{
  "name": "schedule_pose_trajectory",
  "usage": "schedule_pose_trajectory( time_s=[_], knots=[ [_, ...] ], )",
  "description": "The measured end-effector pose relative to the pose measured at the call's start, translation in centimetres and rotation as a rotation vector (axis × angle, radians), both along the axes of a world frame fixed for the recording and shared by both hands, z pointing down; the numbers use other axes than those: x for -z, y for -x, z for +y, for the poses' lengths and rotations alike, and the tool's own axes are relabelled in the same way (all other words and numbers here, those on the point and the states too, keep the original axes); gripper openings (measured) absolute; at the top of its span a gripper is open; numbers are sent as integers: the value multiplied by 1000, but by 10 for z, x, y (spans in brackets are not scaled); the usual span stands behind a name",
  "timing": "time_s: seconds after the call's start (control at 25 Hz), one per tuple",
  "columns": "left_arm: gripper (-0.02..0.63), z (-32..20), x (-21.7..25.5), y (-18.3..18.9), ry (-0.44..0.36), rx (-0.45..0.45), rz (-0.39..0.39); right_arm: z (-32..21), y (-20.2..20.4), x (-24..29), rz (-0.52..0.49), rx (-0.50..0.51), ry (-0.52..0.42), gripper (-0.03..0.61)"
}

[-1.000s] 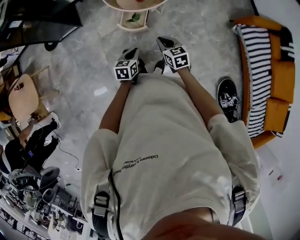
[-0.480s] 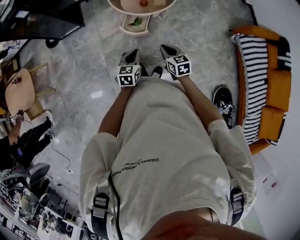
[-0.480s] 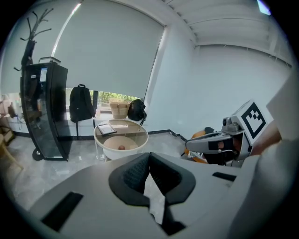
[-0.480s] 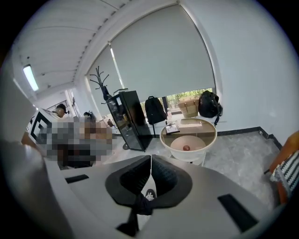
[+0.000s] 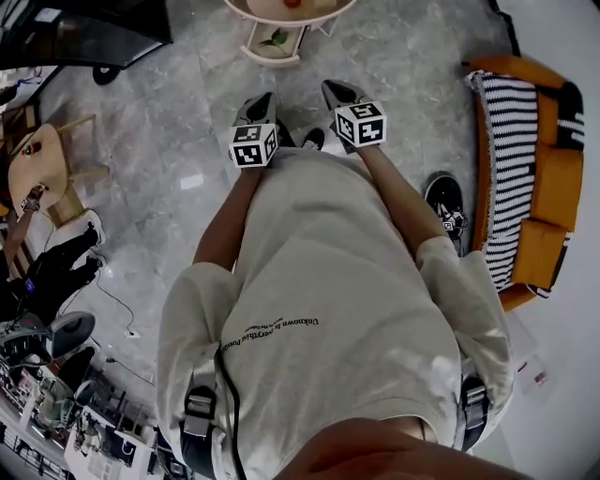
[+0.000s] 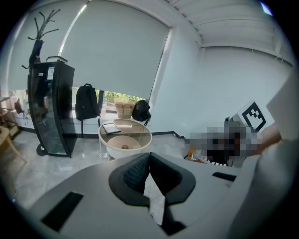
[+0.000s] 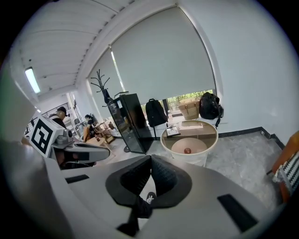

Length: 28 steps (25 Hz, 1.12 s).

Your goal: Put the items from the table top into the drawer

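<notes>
My left gripper (image 5: 261,101) and right gripper (image 5: 330,89) are held side by side in front of the person's body, above the grey marble floor. Both are shut with nothing between the pads, as the left gripper view (image 6: 149,156) and right gripper view (image 7: 150,158) show. Some way ahead stands a round white table (image 6: 140,136) (image 7: 211,136) (image 5: 246,13) with a glass top. A small red round thing (image 6: 124,147) (image 7: 187,150) (image 5: 292,3) lies on its lower shelf. A flat tablet or book (image 6: 111,128) (image 7: 173,131) lies on the glass. No drawer shows.
A tall black cabinet (image 6: 49,109) (image 7: 131,122) stands left of the table, with backpacks (image 6: 87,102) by the window. An orange sofa with a striped cushion (image 5: 530,169) lies to the right. A wooden chair (image 5: 42,178) and seated people are at the left.
The head view has shifted slightly, so the round table and the red thing show more at the top edge. Both grippers stay shut and side by side.
</notes>
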<state>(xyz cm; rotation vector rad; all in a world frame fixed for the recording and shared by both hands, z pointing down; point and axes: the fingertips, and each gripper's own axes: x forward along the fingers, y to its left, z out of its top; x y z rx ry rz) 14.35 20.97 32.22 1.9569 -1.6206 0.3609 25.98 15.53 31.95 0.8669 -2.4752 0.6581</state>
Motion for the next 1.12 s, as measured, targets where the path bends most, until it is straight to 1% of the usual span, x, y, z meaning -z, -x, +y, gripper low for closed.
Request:
schedule_pose_trajectory(
  time_s=[0.12, 0.4, 0.76, 0.96, 1.12],
  knots=[
    [21, -1, 2, -1, -5, 6, -3, -3, -3, 1, 5, -3, 1, 34],
    [21, -2, 4, -7, -3, -26, -24, -3, -9, -8, 18, -28, 35, 34],
    [21, 2, 0, -4, 9, -11, -14, -3, -13, -14, 23, -41, 52, 34],
    [21, 2, 2, 3, -6, -5, -12, -3, -7, -13, 15, -40, 47, 34],
    [21, 3, 1, 0, -6, 0, -9, 0, -8, -13, 4, -27, 57, 34]
  ],
)
